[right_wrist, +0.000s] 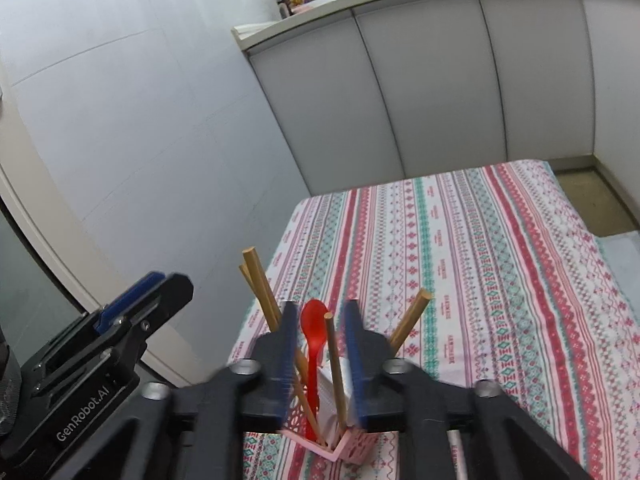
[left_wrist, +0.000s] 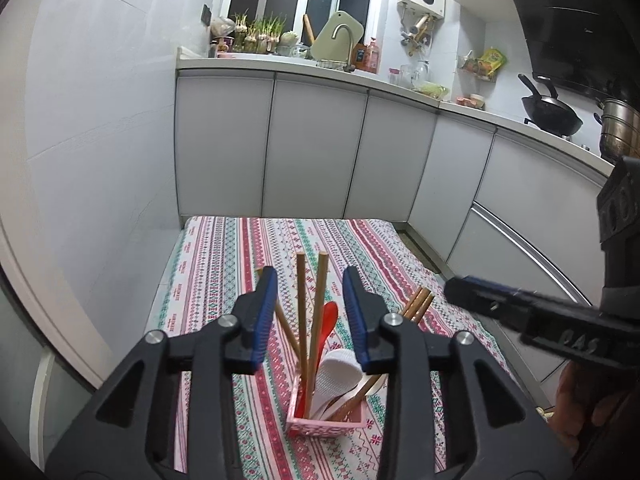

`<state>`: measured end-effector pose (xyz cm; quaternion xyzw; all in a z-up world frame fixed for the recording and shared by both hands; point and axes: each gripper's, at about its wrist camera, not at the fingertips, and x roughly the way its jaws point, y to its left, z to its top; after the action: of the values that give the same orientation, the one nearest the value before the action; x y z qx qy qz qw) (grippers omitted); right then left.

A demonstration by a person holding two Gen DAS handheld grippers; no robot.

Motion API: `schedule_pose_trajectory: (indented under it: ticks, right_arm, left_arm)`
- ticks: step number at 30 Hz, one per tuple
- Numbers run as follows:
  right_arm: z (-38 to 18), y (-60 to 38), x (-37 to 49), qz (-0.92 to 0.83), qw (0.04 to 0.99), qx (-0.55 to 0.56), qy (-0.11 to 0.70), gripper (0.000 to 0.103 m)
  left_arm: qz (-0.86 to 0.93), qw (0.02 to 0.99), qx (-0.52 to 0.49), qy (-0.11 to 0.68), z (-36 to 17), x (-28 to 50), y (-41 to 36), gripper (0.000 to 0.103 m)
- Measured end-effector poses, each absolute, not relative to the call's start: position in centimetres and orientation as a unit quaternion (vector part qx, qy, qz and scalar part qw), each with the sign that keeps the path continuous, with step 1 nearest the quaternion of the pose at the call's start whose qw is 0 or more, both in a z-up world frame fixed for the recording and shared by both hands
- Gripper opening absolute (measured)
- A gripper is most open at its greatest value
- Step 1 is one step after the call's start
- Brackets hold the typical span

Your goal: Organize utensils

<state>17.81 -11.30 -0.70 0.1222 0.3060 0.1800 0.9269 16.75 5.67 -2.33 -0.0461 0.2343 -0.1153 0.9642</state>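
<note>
A pink lattice utensil holder (left_wrist: 320, 426) stands on the striped tablecloth (left_wrist: 224, 264), close in front of both grippers. It holds several wooden chopsticks (left_wrist: 316, 312), a red spoon (left_wrist: 326, 320) and white spoons (left_wrist: 336, 376). My left gripper (left_wrist: 310, 316) is open above the holder, its blue pads either side of the chopsticks, gripping nothing. In the right wrist view the holder (right_wrist: 352, 446) sits below my right gripper (right_wrist: 320, 356), which is open around the red spoon (right_wrist: 314, 332) and a chopstick (right_wrist: 334, 364) without pinching them. The right gripper also shows at the right of the left wrist view (left_wrist: 520, 312).
The table's far edge (right_wrist: 420, 184) meets grey cabinet doors (left_wrist: 312, 148). A white wall (left_wrist: 100, 120) runs along the left. The counter carries a faucet (left_wrist: 346, 40), bottles, a wok (left_wrist: 552, 112) and a pot. The left gripper's body (right_wrist: 100, 356) is at left in the right wrist view.
</note>
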Motion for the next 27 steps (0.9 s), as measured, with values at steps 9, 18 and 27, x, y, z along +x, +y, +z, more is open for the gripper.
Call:
schedule_pose_trajectory:
  ticks: [9,18,27]
  right_arm:
    - [1.0,-13.4,14.7,0.134,0.947,0.086,0.278,0.062]
    - [2.8,-16.3,9.8,0.057,0.957,0.043,0.280,0.095]
    - [4.4,-17.6,4.5,-0.009,0.951,-0.005,0.310,0.102]
  left_arm:
    - [-0.099,0.959,-0.046,0.262,-1.9,15.0,5.3,0.080]
    - [-0.061,0.955,-0.016,0.290,-0.2,11.7,3.4,0.102]
    - [-0.045,0.950,-0.014,0.308,1.1,8.1,2.4,0.102]
